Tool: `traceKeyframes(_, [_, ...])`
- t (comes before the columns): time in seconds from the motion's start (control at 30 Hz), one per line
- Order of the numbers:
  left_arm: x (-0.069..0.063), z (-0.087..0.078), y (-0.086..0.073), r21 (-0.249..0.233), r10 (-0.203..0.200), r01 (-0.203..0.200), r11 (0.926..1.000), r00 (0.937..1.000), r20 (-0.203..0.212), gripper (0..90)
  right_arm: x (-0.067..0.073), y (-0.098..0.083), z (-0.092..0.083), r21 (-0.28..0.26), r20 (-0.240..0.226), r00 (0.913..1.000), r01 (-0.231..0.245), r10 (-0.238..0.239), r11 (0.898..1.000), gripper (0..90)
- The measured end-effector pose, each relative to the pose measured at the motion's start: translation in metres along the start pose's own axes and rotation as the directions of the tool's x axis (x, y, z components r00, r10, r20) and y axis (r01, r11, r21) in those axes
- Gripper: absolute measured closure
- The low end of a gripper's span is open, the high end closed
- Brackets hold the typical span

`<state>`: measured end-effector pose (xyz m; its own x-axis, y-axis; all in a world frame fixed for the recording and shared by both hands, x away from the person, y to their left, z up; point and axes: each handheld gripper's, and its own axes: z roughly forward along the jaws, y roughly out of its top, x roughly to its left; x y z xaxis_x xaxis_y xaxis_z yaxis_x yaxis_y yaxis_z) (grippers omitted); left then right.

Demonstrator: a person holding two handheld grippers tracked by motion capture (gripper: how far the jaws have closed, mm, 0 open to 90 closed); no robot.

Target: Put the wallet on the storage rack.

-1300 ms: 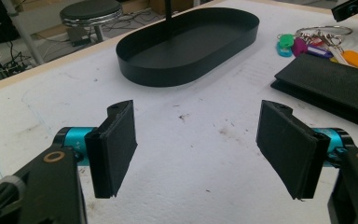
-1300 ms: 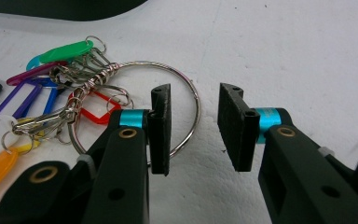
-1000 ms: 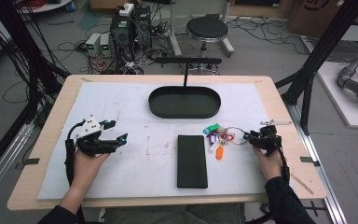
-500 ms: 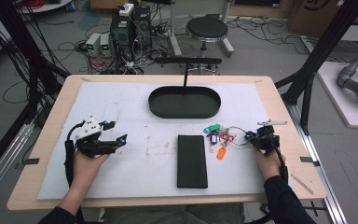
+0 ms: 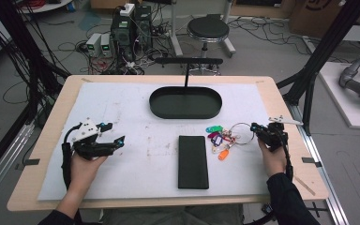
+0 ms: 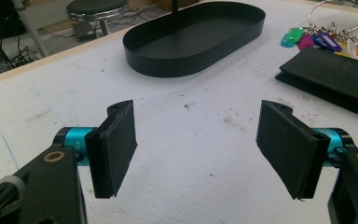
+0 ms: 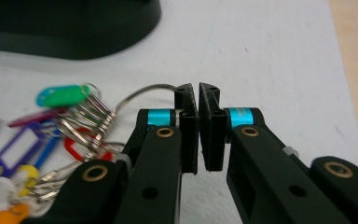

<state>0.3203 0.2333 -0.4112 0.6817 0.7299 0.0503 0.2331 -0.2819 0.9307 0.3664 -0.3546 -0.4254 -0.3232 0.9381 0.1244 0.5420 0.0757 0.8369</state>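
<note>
A bunch of keys with coloured tags [image 5: 218,140] hangs on a large wire ring [image 5: 242,132], lying on the white mat right of centre. My right gripper [image 5: 258,130] sits at the ring's right side. In the right gripper view its jaws [image 7: 198,100] have just been closing and stand nearly together, with the wire ring [image 7: 144,91] running in between the pads. The tags [image 7: 60,95] spread out to the left. My left gripper [image 5: 115,136] rests at the mat's left side, open with nothing between its pads [image 6: 116,144].
A black oval tray [image 5: 186,116] stands at the back centre of the mat, with a thin post behind it. A flat black case [image 5: 192,161] lies in front of it, left of the keys. A stool and cables are beyond the table's far edge.
My right gripper's jaws have closed together on the wire ring. The left hand and its gripper have stayed where they were.
</note>
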Motion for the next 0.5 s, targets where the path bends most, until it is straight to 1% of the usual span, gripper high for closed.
traceKeyframes(0.07, [-0.001,-0.001,0.000,-0.002,0.002,-0.002,1.0000,1.0000,0.000,28.5,0.004,0.002,-0.003,-0.033,-0.034,0.9994,-0.007,0.006,0.999,87.6])
traceKeyframes(0.1, [-0.001,-0.001,0.000,-0.002,0.002,-0.002,1.0000,1.0000,0.000,28.5,0.006,0.004,-0.005,-0.045,-0.045,0.9990,-0.003,0.001,0.999,87.6])
traceKeyframes(0.13, [-0.001,0.000,0.000,-0.004,0.000,0.000,1.0000,1.0000,0.001,28.5,0.006,0.004,-0.005,-0.045,-0.045,0.9990,-0.003,0.001,0.999,87.6])
traceKeyframes(0.17, [-0.001,0.000,0.000,-0.004,0.001,-0.001,1.0000,1.0000,0.002,28.5,0.011,0.005,-0.006,-0.066,-0.084,0.9964,-0.009,0.003,0.998,87.6])
traceKeyframes(0.2, [-0.001,0.000,0.000,-0.004,0.002,-0.002,1.0000,1.0000,0.003,28.5,0.012,0.005,-0.006,-0.073,-0.100,0.9950,-0.012,0.004,0.997,87.6])
traceKeyframes(0.23, [-0.001,0.000,0.000,-0.004,0.002,-0.002,1.0000,1.0000,0.003,28.5,0.012,0.005,-0.006,-0.073,-0.100,0.9950,-0.012,0.004,0.997,87.6])
traceKeyframes(0.3, [-0.001,0.001,0.000,-0.004,0.004,-0.004,1.0000,1.0000,0.004,28.5,0.016,0.006,-0.007,-0.079,-0.126,0.9920,-0.020,0.010,0.997,87.4])
traceKeyframes(0.33, [-0.001,0.001,0.000,-0.004,0.004,-0.004,1.0000,1.0000,0.004,28.5,0.019,0.006,-0.006,-0.073,-0.139,0.9901,-0.030,0.020,0.997,87.3])
traceKeyframes(0.43, [-0.001,0.001,0.001,-0.008,0.002,-0.002,1.0000,1.0000,0.007,28.5,0.020,0.005,-0.005,-0.068,-0.156,0.9874,-0.039,0.028,0.997,87.3])
traceKeyframes(0.47, [-0.001,0.002,0.001,-0.007,0.003,-0.003,1.0000,1.0000,0.008,28.5,0.020,0.005,-0.005,-0.058,-0.171,0.9845,-0.051,0.040,0.997,87.2])
traceKeyframes(0.5, [-0.002,0.002,0.001,-0.007,0.004,-0.004,1.0000,1.0000,0.009,28.5,0.021,0.004,-0.004,-0.049,-0.192,0.9796,-0.068,0.058,0.996,87.2])
